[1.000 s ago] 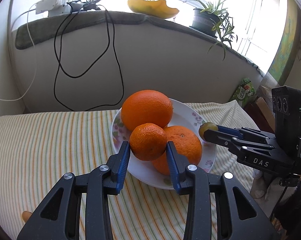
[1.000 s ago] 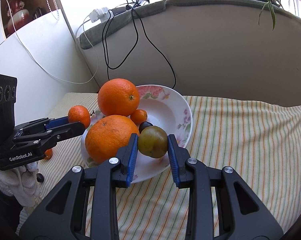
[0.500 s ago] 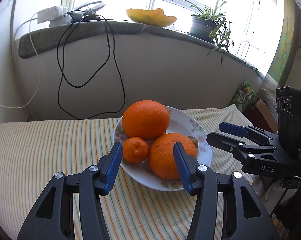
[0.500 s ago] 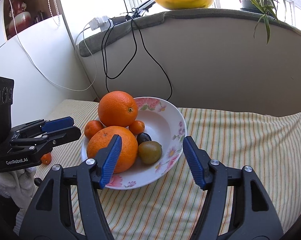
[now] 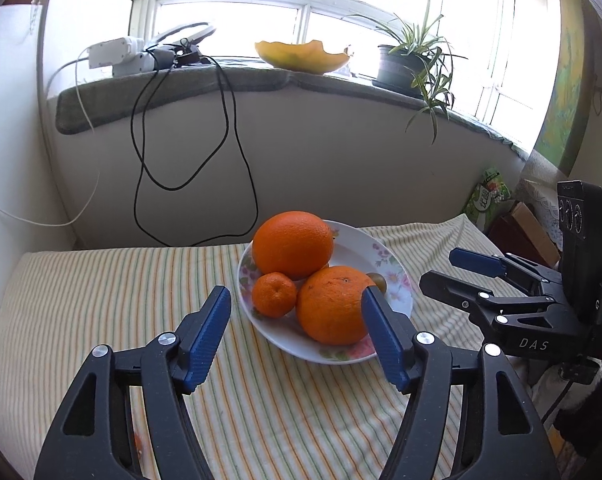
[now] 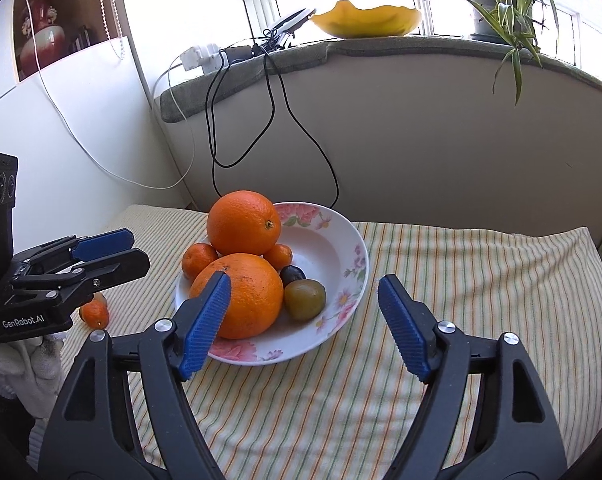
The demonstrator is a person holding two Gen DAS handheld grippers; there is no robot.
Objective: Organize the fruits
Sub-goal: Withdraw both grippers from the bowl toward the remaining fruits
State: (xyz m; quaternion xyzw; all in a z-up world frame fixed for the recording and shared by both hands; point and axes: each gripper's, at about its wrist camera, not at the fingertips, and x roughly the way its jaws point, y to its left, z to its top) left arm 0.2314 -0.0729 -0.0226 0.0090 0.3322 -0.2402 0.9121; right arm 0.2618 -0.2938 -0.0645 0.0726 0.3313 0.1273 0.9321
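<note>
Left claw [image 5: 295, 334]: jaws have just been opening and are standing apart with nothing between the pads; it is hanging over the near edge of the flowered plate [image 5: 397, 276], in front of the small mandarin [image 5: 273, 294] and the near large orange [image 5: 333, 304].

Right claw [image 6: 303, 322]: jaws likewise have just been opening and are gaping wide, gripping nothing; the green-brown fruit [image 6: 305, 300] is lying free in the plate just beyond them.

Step in hand, as judged: both releases are finishing, and each claw is sitting clear of its fruit.

Plate contents: two large oranges, the far one [image 6: 243, 222] resting against the near one; two small mandarins; a dark plum-like fruit [image 6: 292, 274]; the green-brown fruit. The right half of the plate is lying bare.

Outstanding item: one small orange fruit [image 6: 95, 314] is lying on the striped cloth [image 6: 461, 280] left of the plate, under the left claw's body.

Next move, as judged: a claw is needed at that stray fruit, closing gently since it may roll, then carrying it to the bare side.

Room: open cloth on the right and near side; the worktop's far edge is meeting the wall, where black cables [image 6: 277, 120] are hanging; the left claw is crowding the left side.
</note>
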